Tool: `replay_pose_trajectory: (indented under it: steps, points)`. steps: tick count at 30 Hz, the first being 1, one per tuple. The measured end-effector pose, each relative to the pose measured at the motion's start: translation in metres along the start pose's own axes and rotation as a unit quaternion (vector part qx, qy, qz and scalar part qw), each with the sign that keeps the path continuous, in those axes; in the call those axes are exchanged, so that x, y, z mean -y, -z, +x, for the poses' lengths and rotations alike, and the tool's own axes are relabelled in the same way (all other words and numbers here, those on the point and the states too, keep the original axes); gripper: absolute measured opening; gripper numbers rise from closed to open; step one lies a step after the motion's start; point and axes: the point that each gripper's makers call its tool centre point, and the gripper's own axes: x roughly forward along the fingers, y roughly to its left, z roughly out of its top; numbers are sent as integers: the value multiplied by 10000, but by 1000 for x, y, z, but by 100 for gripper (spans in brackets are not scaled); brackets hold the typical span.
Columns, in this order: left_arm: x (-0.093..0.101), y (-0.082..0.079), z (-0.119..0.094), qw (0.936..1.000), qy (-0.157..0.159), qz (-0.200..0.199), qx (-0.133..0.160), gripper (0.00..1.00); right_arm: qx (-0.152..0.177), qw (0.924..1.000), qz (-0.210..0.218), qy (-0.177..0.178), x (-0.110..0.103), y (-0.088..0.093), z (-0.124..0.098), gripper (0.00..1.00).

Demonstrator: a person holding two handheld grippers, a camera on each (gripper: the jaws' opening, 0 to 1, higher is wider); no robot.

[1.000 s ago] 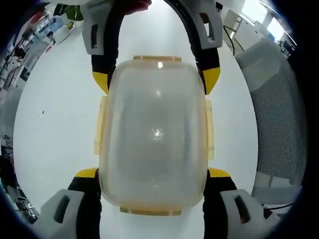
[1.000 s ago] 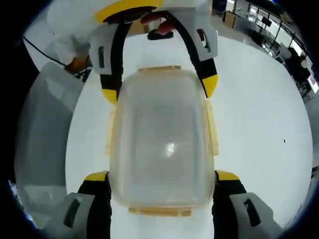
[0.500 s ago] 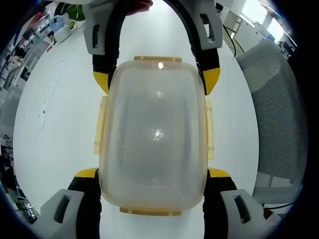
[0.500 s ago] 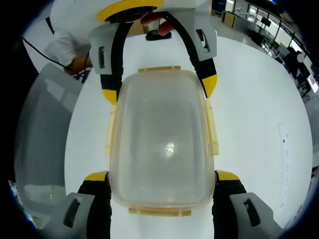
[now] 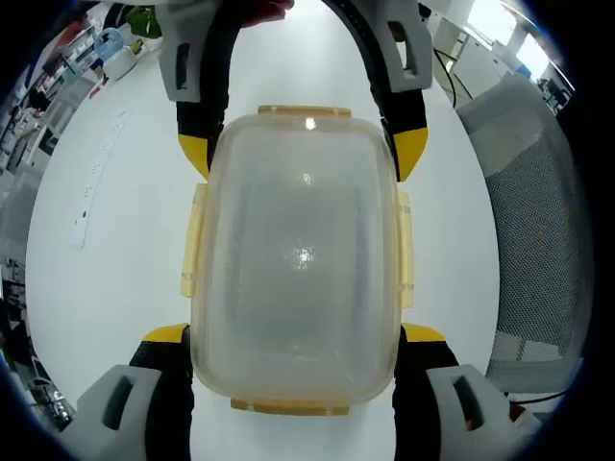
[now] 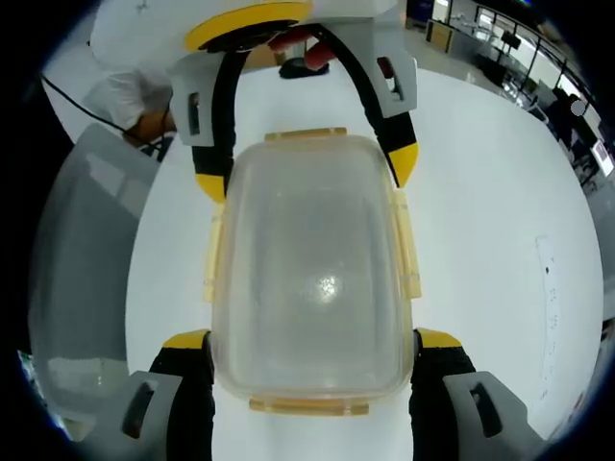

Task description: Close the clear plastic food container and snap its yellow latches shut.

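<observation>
Both tongs hold the clear container (image 5: 296,254) between them from opposite ends. In the left gripper view the left tongs (image 5: 293,336) rise from the bottom with their yellow-tipped jaws wide apart, pressed against the two long sides of the box, and the right tongs (image 5: 300,158) come in from the top and grip the far end in the same way. The container sits over the white desk (image 5: 106,240) with its lid on; whether it rests on the desk or is lifted cannot be told. The yellow latches (image 5: 192,240) along the long sides seem to lie flat, but whether they are snapped shut is not clear.

The likely risk is a slip: smooth plastic held only by side pressure could slide or twist if one hand pulls away, and a latch not fully closed could spring open.

Beside the desk, the left gripper view shows a grey mesh chair (image 5: 528,221) and a power strip (image 5: 96,182). The right gripper view shows a person's sleeve (image 6: 125,96) near the far corner.
</observation>
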Motion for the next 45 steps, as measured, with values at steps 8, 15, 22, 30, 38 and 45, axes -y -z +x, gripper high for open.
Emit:
replay_pose_trajectory:
  steps: [8,15,22,30,38,45]
  points:
    - [3,4,0,9999,-23,75,-77,99,181,9997,96,106,2,-7,-1,100]
    - [3,-2,-2,9999,-34,156,-21,99,201,9997,-13,170,3,-10,-1,100]
    - [3,5,-4,9998,-94,167,-83,99,297,9993,208,57,-3,-9,-5,98]
    - [4,7,-6,9999,-128,25,0,99,375,9989,221,147,-4,-7,-5,97]
    - [4,13,-13,9996,-175,-200,123,99,479,9981,326,230,-4,-6,-11,97]
    - [4,19,-20,9987,-223,-414,218,99,585,9968,448,296,-4,-5,-18,96]
